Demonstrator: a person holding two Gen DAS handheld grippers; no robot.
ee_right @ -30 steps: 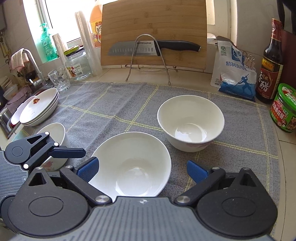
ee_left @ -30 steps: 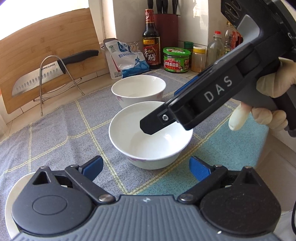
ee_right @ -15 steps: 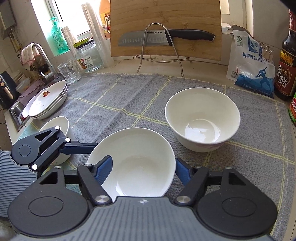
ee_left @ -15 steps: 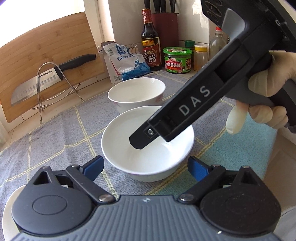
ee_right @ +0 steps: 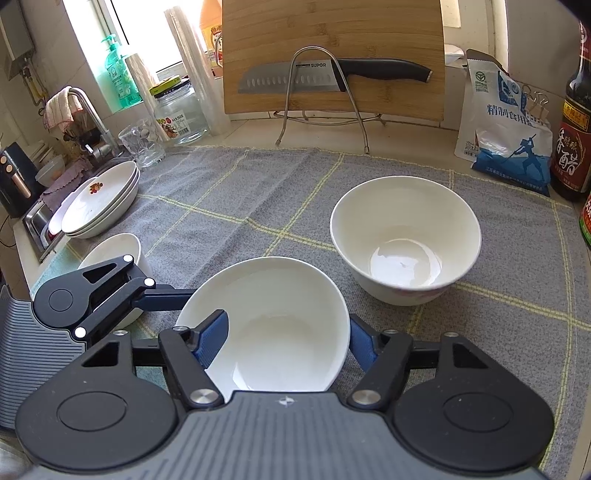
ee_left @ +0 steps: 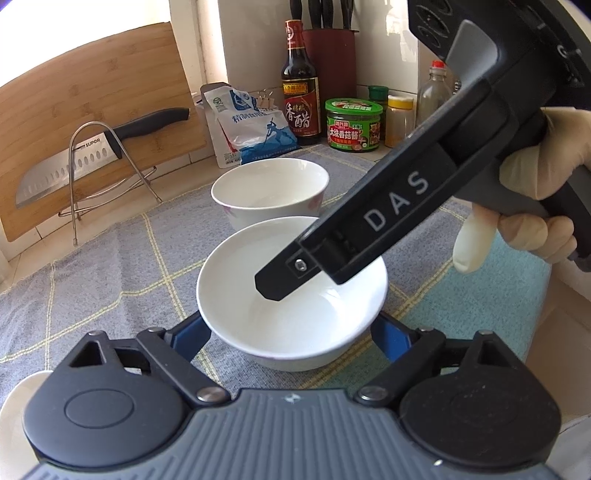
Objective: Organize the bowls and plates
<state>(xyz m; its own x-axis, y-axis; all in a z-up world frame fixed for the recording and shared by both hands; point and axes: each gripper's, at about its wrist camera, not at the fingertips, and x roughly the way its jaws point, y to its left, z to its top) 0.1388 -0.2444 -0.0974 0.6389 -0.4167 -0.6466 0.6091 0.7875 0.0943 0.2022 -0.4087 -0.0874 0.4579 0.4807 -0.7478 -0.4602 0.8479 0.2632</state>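
Your right gripper (ee_right: 284, 343) has the near white bowl (ee_right: 273, 321) between its blue pads. One pad sits inside the bowl on the left, and the other is outside the rim on the right. The jaws are closing, and the bowl wall looks pinched between them, though the rim hides the exact touch on the right side.

Your left gripper (ee_left: 288, 336) comes at the same bowl (ee_left: 291, 295) from the other side. Its two blue pads stand on each side of the bowl, down low near the base. Those jaws are closing too, but I cannot tell if the pads touch the bowl.

The bowl sits on the grey checked cloth (ee_right: 258, 199). A second white bowl (ee_right: 406, 240) stands just beside it, farther back, upright and empty. A small white bowl (ee_right: 110, 251) sits to the left, partly hidden behind your left gripper. A stack of white plates (ee_right: 99, 199) rests at the left edge of the cloth, near the sink.

Behind the cloth, a knife (ee_right: 332, 74) lies across a wire stand in front of a wooden board (ee_right: 332, 33).

Your gloved hand (ee_left: 535, 184) grips the right gripper's handle.
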